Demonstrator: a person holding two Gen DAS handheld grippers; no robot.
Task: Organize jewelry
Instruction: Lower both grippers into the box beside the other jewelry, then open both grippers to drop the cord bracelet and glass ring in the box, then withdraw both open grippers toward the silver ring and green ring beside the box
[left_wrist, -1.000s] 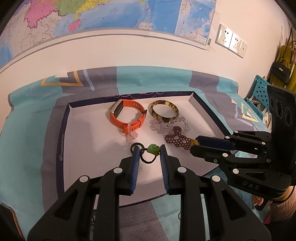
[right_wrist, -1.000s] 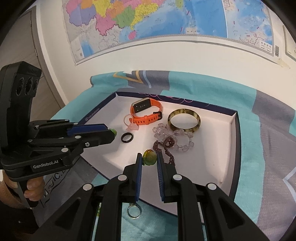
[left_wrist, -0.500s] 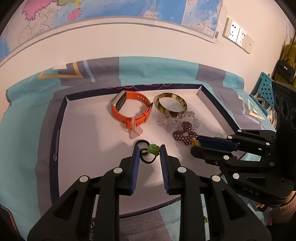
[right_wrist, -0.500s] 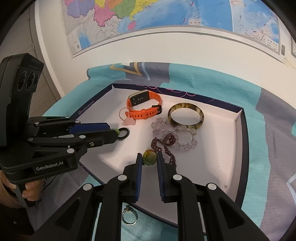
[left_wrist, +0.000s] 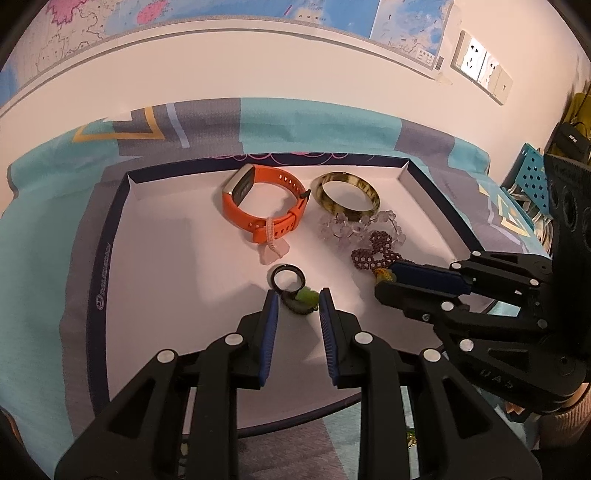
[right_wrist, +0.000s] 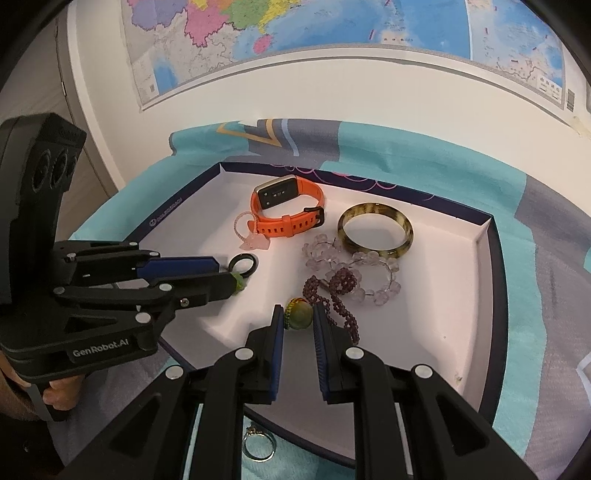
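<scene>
Left tongs (left_wrist: 295, 299) pinch a green bead (left_wrist: 308, 295) on a black cord, beside a black ring (left_wrist: 287, 278) in the tray (left_wrist: 99, 258). Right tongs (left_wrist: 386, 278) grip a yellow-green bead (left_wrist: 383, 274) of the maroon bracelet (left_wrist: 375, 251). Orange watch (left_wrist: 258, 206) and bangle (left_wrist: 345, 197) lie behind.

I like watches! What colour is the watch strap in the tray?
Orange. The watch shows best in the right wrist view.

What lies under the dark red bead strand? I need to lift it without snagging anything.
The dark red bead strand lies across the clear bead bracelet, over the near part of its loop. The bracelet's beads directly beneath are covered.
</scene>
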